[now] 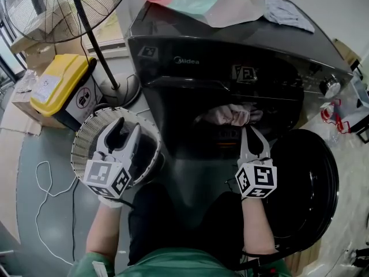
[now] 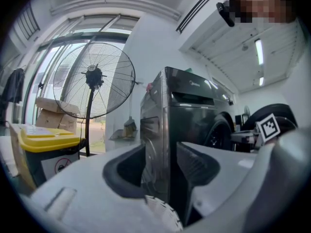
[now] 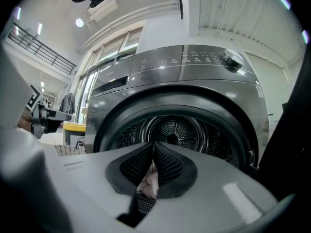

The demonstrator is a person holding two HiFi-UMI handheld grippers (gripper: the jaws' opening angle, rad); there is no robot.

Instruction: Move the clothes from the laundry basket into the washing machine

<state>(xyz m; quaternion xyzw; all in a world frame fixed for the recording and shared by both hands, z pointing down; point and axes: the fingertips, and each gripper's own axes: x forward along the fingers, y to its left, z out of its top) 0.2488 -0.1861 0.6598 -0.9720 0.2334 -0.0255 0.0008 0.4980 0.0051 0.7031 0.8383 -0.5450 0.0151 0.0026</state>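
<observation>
Right gripper (image 3: 153,149): jaws clenched on a crumpled pale pink cloth (image 3: 148,184), held at the mouth of the dark grey front-loading washing machine (image 1: 190,62). Its perforated steel drum (image 3: 177,130) lies straight ahead of these jaws, level. Left gripper (image 1: 127,126): jaws released, empty, above the white perforated laundry basket (image 1: 86,133).

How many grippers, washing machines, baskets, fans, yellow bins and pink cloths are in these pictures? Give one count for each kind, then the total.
grippers: 2, the left gripper and the right gripper
washing machine: 1
basket: 1
fan: 1
yellow bin: 1
pink cloth: 1
total: 7
</observation>
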